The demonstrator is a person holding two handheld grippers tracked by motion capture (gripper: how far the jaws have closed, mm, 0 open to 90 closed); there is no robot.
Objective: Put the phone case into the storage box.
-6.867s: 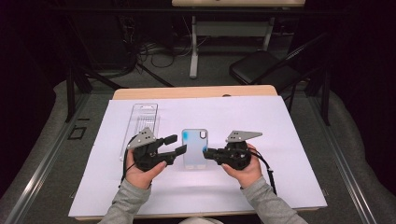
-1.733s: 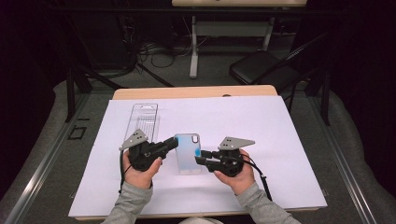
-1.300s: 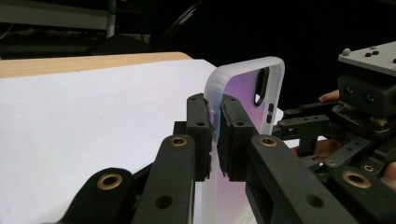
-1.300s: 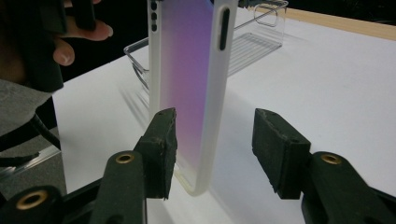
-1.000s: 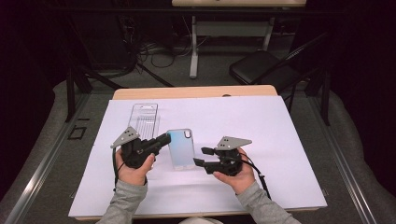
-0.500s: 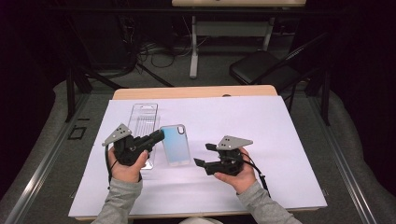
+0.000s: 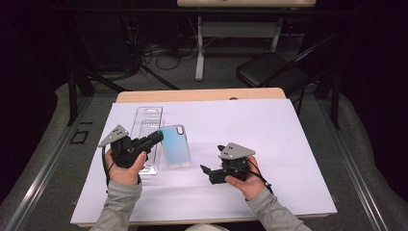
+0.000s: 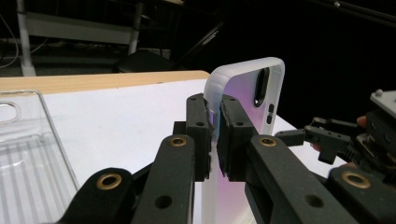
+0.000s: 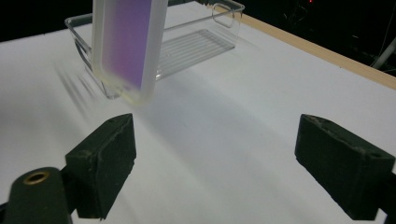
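Phone case has frosted white-ish edges and a back that fades light blue into pinkish purple. The tray is fully clear plastic with ribbed lines along its floor. Both grippers are matte black with brass-coloured rivets and grey top plates. Sheet is plain white over a light wood table. Sleeves are grey.

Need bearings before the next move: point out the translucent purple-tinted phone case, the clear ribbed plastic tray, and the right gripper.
Translucent purple-tinted phone case (image 8: 243, 93), left gripper view, back panel.
Clear ribbed plastic tray (image 7: 146, 126), high view, ribbed floor.
Right gripper (image 9: 215, 158), right gripper view, between open jaws.
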